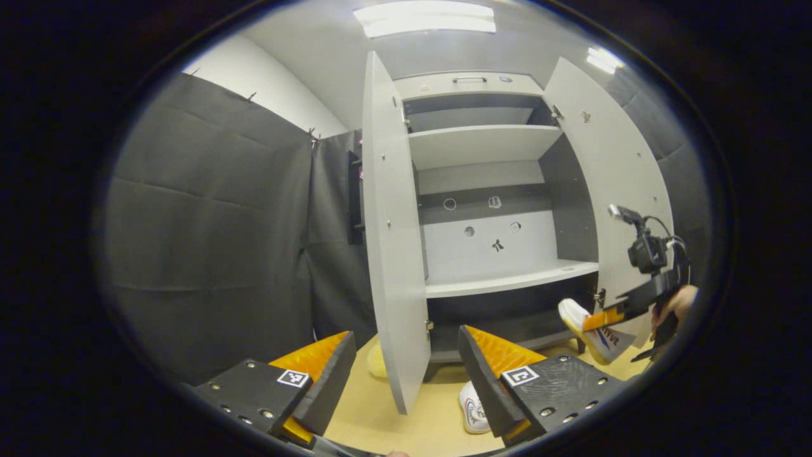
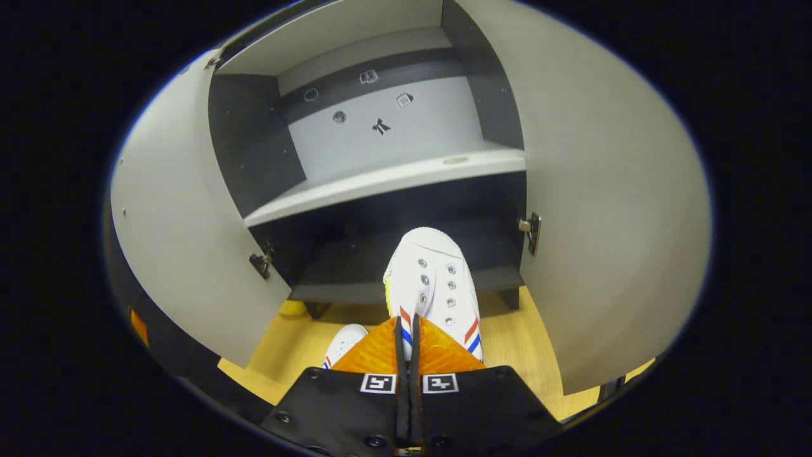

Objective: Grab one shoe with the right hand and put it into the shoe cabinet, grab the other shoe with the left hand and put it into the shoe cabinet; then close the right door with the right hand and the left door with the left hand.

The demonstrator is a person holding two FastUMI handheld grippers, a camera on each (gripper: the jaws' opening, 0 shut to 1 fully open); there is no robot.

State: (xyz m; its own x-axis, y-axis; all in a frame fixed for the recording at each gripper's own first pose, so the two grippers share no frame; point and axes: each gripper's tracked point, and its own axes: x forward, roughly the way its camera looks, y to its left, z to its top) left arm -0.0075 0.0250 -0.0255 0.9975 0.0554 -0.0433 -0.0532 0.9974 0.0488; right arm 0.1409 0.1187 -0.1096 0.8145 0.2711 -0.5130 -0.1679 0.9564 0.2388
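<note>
In the left gripper view, the left claw (image 1: 406, 381) sits low at the near edge with its two fingers set wide apart and nothing between them, pointing up and forward at the shoe cabinet (image 1: 495, 190). Both cabinet doors stand open: the left door (image 1: 393, 241) swings out edge-on toward the camera, the right door (image 1: 609, 190) angles away at the right. On the wooden floor (image 1: 393, 419) just beside the near right finger lies the second shoe (image 1: 472, 406), white, partly hidden by that finger, so which way it points cannot be told. Far to the right, the right claw (image 1: 602, 319) is held by a hand (image 1: 675, 304) and clamped on the first shoe (image 1: 593, 330), which hangs above the floor in front of the cabinet's lowest opening (its long axis tilted, pale sole turned toward the cabinet).

In the right gripper view, the right claw (image 2: 409, 346) has its fingers pressed nearly together on the heel end of the first shoe (image 2: 434, 285). The shoe's long axis runs straight away from the camera, toe pointing into the dark bottom compartment (image 2: 355, 254), eyelets up. The toe overlaps the compartment's front edge in the picture. The second shoe (image 2: 342, 343) shows on the floor (image 2: 507, 343) just left of the fingers. The left door (image 2: 184, 241) and right door (image 2: 609, 203) flare open on either side.
</note>
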